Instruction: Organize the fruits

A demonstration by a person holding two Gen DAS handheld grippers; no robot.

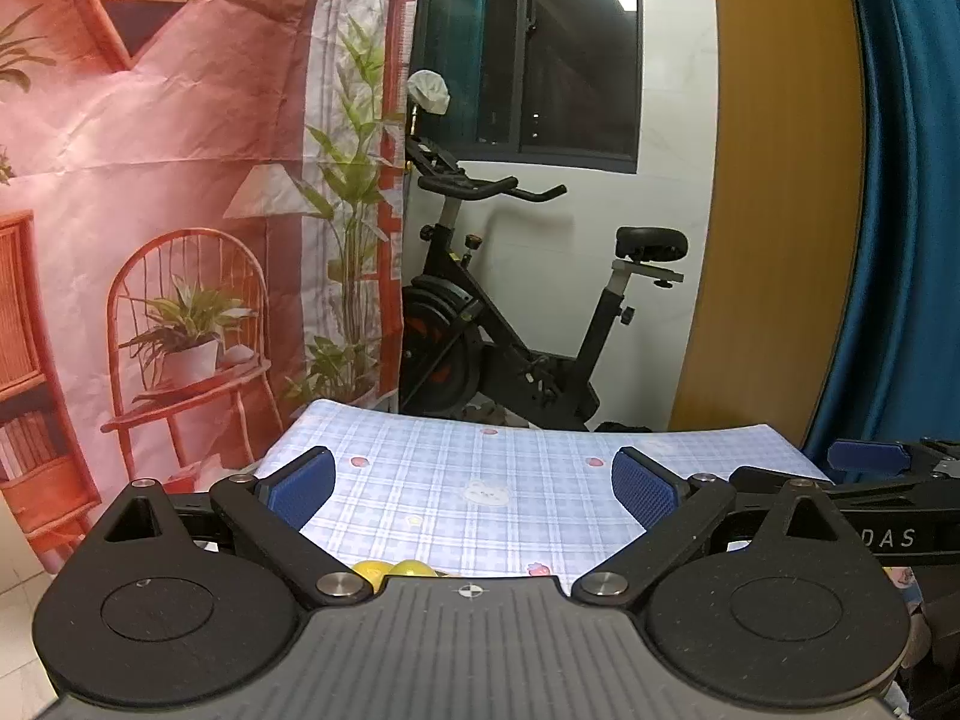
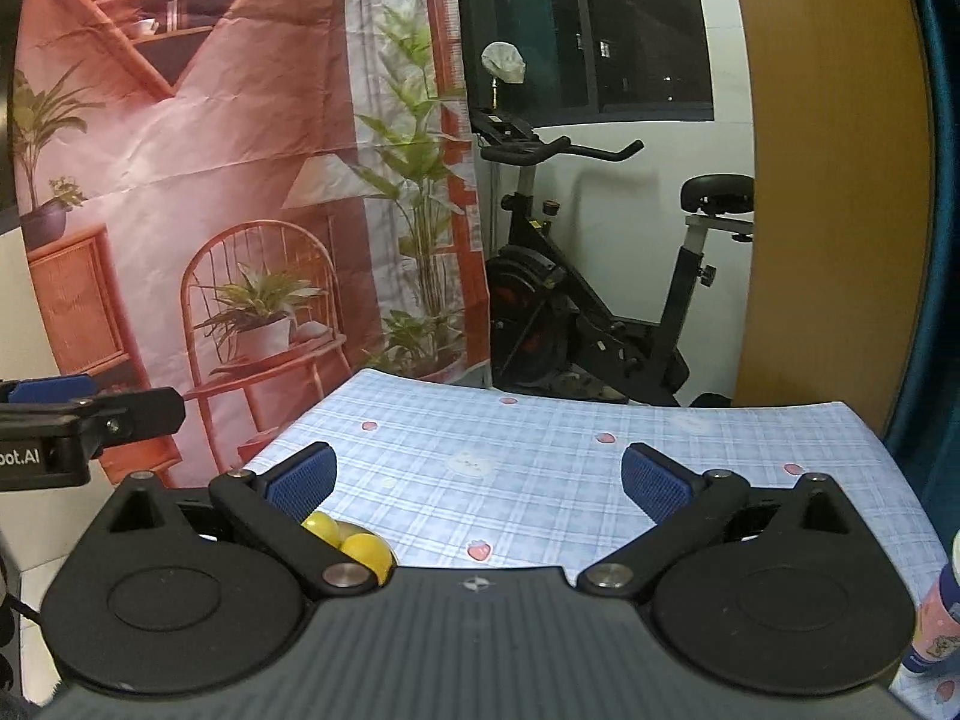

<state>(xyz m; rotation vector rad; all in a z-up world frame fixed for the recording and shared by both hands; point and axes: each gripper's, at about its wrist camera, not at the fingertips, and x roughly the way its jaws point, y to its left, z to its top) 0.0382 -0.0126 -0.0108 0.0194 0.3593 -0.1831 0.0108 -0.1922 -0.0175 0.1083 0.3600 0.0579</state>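
My left gripper (image 1: 474,483) hangs open above the checked blue tablecloth (image 1: 456,468), with nothing between its blue pads. Just under its body, two yellow round fruits (image 1: 393,570) peek out, mostly hidden. My right gripper (image 2: 477,480) is open too, with nothing in it. Yellow fruits (image 2: 351,540) lie low at the left beside its left finger, partly covered by the linkage. The right gripper's blue pad (image 1: 867,456) juts in at the right edge of the left wrist view. In the right wrist view the left gripper's pad (image 2: 54,389) shows at the left edge.
A printed backdrop (image 1: 180,180) hangs left of the table. An exercise bike (image 1: 510,324) stands beyond the far table edge, by a window. A wooden panel (image 1: 780,180) and blue curtain (image 1: 912,180) rise on the right. A patterned cup (image 2: 942,618) sits at the near right.
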